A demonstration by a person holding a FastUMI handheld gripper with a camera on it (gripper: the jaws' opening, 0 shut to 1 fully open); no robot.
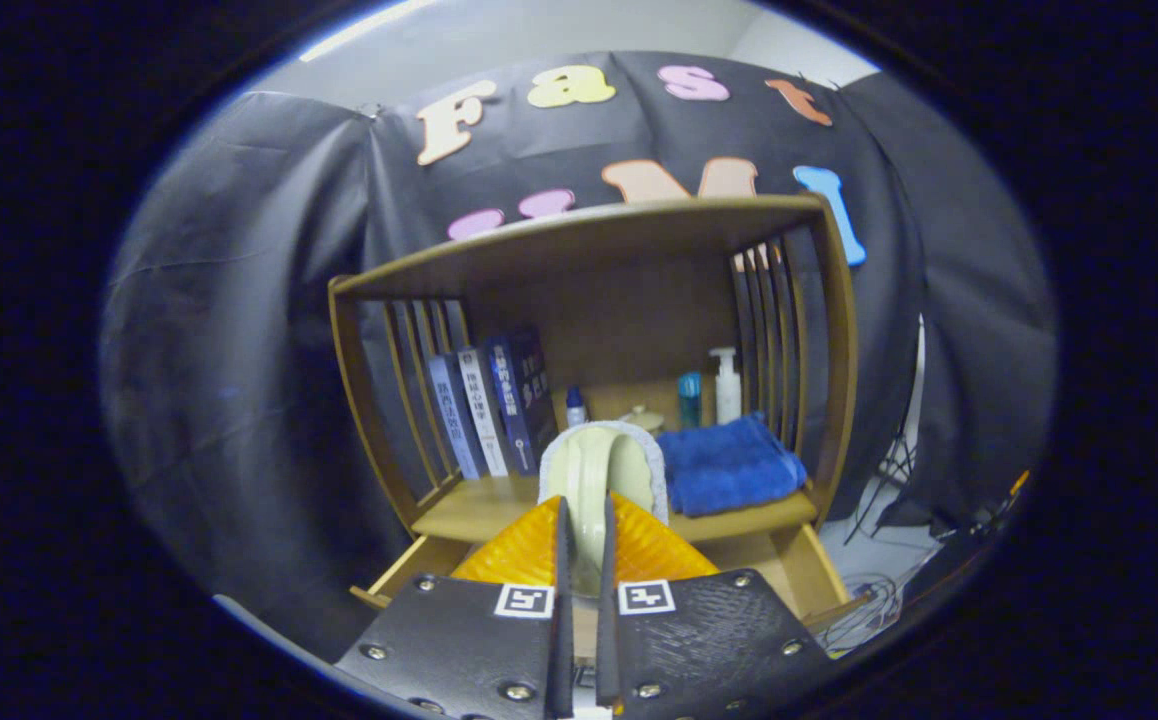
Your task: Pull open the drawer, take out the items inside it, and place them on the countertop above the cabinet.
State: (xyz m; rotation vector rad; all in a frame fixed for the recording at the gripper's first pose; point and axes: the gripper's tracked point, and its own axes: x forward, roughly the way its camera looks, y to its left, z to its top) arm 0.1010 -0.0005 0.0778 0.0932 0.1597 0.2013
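My gripper (585, 520) is shut on a pale green item with a fuzzy whitish rim (607, 462). It looks like a slipper held on edge. Both fingers (524, 550) press its lower part, and its top rises above them. It hangs over the open wooden drawer (407, 567), whose side walls show left and right of the fingers. The inside of the drawer is hidden behind the fingers. Just beyond the item lies the cabinet's countertop (479, 510), under a wooden shelf frame (579, 235).
On the countertop, several books (494, 405) lean at the left. A folded blue towel (729, 465) lies at the right. Small bottles (726, 385) and a lidded pot (644, 418) stand at the back. Cables (864, 600) lie on the floor to the right.
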